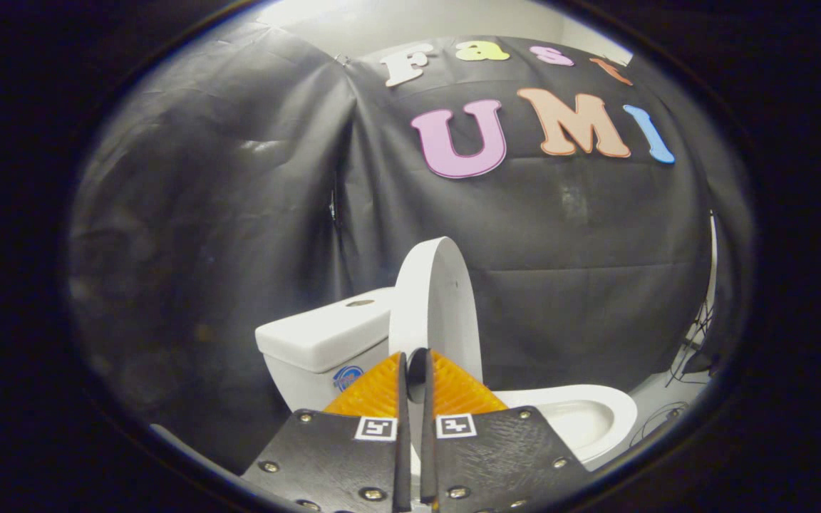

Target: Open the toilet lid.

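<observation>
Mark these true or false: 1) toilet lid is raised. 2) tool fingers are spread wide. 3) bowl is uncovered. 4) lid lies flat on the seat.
1) True: the toilet lid stands upright by the tank.
2) False: the tool has its fingers nearly together, a narrow gap between them, at the lid's edge.
3) True: the bowl is open beyond the fingers.
4) False: the lid is up, off the seat.
</observation>
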Motion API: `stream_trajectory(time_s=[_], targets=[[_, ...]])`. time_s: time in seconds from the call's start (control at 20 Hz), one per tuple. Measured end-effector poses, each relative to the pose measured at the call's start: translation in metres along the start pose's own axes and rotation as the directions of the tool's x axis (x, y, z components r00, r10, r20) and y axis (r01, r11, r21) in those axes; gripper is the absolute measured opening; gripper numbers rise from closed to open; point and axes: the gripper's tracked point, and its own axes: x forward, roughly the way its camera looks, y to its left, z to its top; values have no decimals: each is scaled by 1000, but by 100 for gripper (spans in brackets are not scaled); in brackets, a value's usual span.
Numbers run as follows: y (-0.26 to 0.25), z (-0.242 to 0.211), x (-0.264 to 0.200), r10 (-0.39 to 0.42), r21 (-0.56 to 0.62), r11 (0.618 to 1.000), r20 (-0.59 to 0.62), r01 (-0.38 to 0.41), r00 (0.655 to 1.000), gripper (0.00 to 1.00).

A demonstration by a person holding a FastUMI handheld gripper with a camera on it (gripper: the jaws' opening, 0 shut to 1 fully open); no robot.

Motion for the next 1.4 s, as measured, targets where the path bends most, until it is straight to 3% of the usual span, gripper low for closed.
stream_trajectory(time_s=[0.3, 0.8, 1.1, 1.25, 1.4], targets=[[17, -5, 6, 41, 18, 999, 1, -41, 999, 9], [25, -39, 11, 78, 54, 996, -118, -72, 990, 27], [6, -34, -4, 64, 65, 996, -144, -56, 987, 81], [-7, -22, -17, 58, 67, 997, -135, -49, 989, 95], [-31, -11, -29, 33, 56, 998, -122, -26, 992, 97]])
